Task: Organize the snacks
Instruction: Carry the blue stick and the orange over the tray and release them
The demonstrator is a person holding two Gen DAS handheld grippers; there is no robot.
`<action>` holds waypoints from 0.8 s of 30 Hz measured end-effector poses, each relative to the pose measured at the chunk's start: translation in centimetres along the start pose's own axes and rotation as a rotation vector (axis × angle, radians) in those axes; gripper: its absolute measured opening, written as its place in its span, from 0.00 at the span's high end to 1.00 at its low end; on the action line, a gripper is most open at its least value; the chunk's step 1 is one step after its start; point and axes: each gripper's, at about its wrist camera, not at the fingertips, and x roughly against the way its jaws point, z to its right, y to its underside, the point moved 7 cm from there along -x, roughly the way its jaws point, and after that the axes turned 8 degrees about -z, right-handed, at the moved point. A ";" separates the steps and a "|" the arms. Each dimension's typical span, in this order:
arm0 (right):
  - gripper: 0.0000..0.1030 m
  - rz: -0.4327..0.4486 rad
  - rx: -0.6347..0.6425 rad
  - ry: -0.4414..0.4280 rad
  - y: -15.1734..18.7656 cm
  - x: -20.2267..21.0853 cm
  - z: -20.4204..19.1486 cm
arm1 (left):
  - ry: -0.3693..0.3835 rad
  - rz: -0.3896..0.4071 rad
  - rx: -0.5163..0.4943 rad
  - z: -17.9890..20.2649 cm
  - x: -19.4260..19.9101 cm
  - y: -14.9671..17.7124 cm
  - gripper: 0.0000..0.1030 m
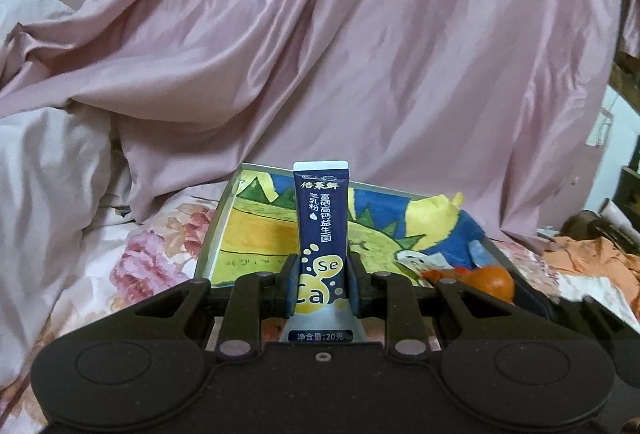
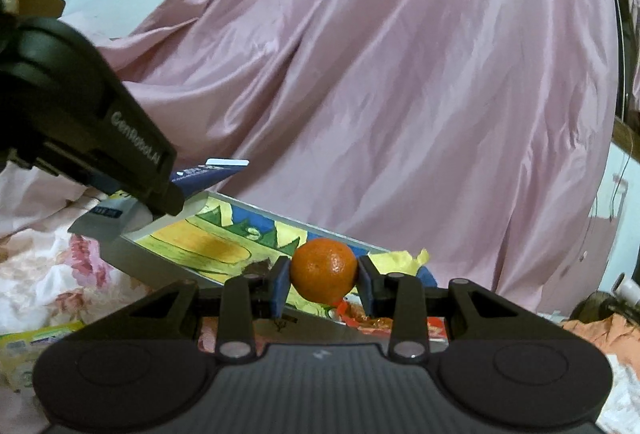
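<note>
- While both snacks are held above the painted tray (image 1: 224, 234) on the bed, neither lies in it; sorting looks early, with placing still left.
- Left gripper (image 1: 322, 282): jaws narrowed onto the blue sachet (image 1: 322, 218), gripped low, upright, over the tray's near left.
- Right gripper (image 2: 323, 280): jaws half spread, clamping the orange (image 2: 323, 270) at the tray's near right.
- Yellow packet (image 2: 36, 338) lies on the bedsheet, near left, outside the tray.

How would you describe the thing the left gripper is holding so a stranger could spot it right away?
Start at the shallow box painted in yellow, blue and green lying on the floral bedding below the pink satin drape. Over its near edge, the left gripper pinches a slim navy-blue stick sachet upright. Its white top seal, white Chinese lettering and yellow "Se" and "Ca" bubbles separate it from the round orange mandarin nearby.
</note>
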 end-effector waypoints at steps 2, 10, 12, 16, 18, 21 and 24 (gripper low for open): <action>0.62 -0.005 -0.018 -0.007 0.3 -0.8 0.4 | -0.008 -0.003 0.006 -0.1 -1.1 -0.3 0.75; 0.62 -0.035 -0.089 -0.037 0.6 -2.9 1.0 | -0.030 -0.037 -0.026 0.9 -4.9 -0.4 0.75; 0.62 -0.050 -0.100 -0.035 0.9 -3.1 1.1 | -0.036 -0.046 -0.034 1.0 -5.4 -0.2 0.75; 0.62 -0.071 -0.128 -0.047 1.3 -3.6 1.2 | -0.048 -0.063 -0.032 1.2 -6.2 0.2 0.75; 0.62 -0.075 -0.149 -0.044 1.3 -3.7 1.6 | -0.055 -0.064 -0.036 1.4 -6.4 0.2 0.75; 0.62 -0.072 -0.175 -0.045 1.1 -3.8 1.9 | -0.064 -0.070 -0.038 1.3 -6.8 0.2 0.75; 0.61 -0.075 -0.188 -0.047 1.0 -4.2 2.1 | -0.070 -0.076 -0.036 1.3 -7.0 0.1 0.74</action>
